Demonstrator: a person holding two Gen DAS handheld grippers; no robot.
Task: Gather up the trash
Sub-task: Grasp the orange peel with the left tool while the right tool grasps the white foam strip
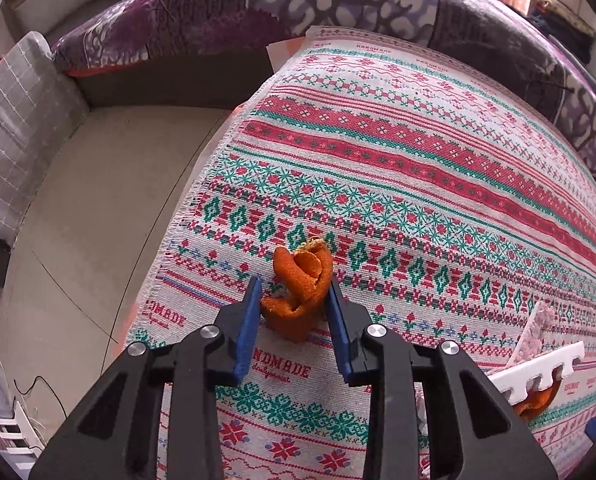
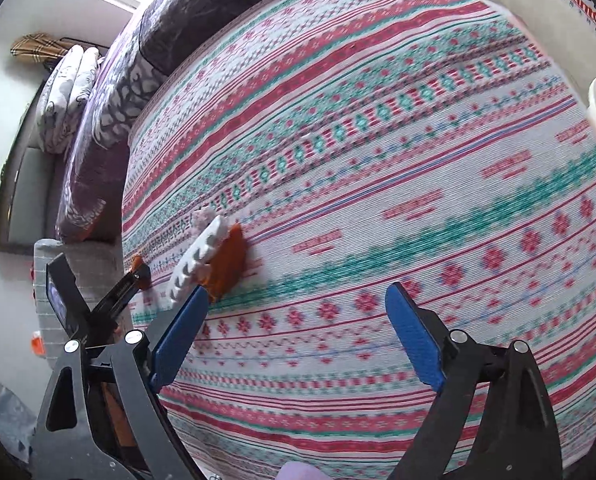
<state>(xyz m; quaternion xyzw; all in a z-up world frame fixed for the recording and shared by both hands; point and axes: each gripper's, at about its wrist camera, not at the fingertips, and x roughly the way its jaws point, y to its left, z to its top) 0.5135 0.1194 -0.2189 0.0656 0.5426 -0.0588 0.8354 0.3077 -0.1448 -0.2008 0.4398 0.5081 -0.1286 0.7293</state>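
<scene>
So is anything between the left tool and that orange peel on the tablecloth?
Nothing visible. The orange peel already sits between the left tool's blue pads, with both pads at its sides, on the patterned tablecloth.

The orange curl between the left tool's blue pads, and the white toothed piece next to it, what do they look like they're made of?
The orange curl looks like dried citrus peel: matte, pebbled skin curled in on itself, with a frayed tip. The white toothed piece seems to be foam, probably puzzle-mat edging: thick, matte, with cleanly cut interlocking notches. Rigid plastic can't be ruled out.
</scene>
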